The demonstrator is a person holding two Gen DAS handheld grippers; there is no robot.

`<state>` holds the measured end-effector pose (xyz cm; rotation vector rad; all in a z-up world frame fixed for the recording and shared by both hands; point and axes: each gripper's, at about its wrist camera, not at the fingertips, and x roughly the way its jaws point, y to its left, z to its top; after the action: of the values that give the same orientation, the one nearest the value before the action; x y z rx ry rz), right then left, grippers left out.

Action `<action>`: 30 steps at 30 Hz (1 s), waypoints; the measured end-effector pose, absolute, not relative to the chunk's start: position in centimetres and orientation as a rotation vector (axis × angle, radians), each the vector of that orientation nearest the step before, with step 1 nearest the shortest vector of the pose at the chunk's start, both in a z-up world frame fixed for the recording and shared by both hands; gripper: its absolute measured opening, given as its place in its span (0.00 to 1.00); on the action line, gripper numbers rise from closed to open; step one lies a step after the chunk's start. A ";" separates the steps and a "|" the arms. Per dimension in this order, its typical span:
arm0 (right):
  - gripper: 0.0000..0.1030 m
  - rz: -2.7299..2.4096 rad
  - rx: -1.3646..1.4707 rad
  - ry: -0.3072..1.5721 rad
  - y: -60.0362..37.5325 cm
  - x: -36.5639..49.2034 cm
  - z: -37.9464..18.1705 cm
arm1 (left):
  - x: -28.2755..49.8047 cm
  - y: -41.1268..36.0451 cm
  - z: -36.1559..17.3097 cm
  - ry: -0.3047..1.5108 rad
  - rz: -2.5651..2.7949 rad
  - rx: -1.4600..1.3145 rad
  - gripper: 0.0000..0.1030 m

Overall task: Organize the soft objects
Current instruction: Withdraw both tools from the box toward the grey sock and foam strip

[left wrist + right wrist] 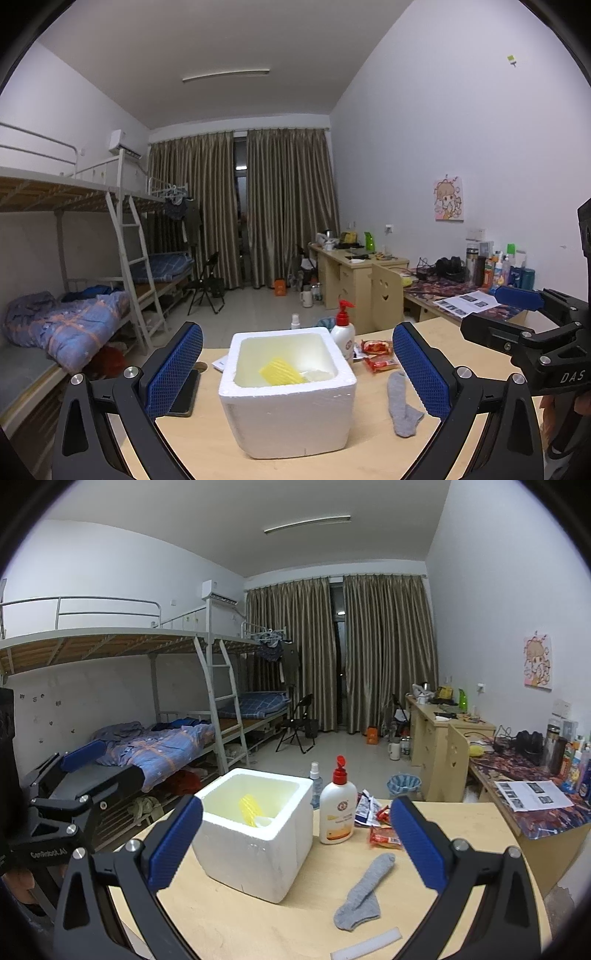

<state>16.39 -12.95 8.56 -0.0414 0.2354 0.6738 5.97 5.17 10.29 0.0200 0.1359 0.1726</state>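
Worktop (pixel 461 834) carries white foam box (pixel 258 853) (yellow sponge (pixel 246 809) inside). Grey sock (pixel 364 891) lies flat right of box. Left hand-held gripper (pixel 297 363) and right hand-held gripper (pixel 295 843) both spread, empty.

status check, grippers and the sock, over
Left gripper open, empty. Right gripper open, empty. Grey sock flat on table, right of foam box. Nothing blocking it.
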 end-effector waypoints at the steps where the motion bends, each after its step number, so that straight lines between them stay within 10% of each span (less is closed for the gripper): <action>1: 1.00 0.673 -0.039 0.232 -13.1 16.1 8.6 | 5.9 5.0 10.3 0.135 0.170 0.020 1.00; 30: 1.00 0.560 -0.037 0.205 -17.3 13.2 5.2 | 5.2 2.1 7.2 0.118 0.038 -0.009 1.00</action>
<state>13.16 -17.27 5.19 -0.0365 0.2050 0.5602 5.24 2.06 7.21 -0.0088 0.1184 0.0376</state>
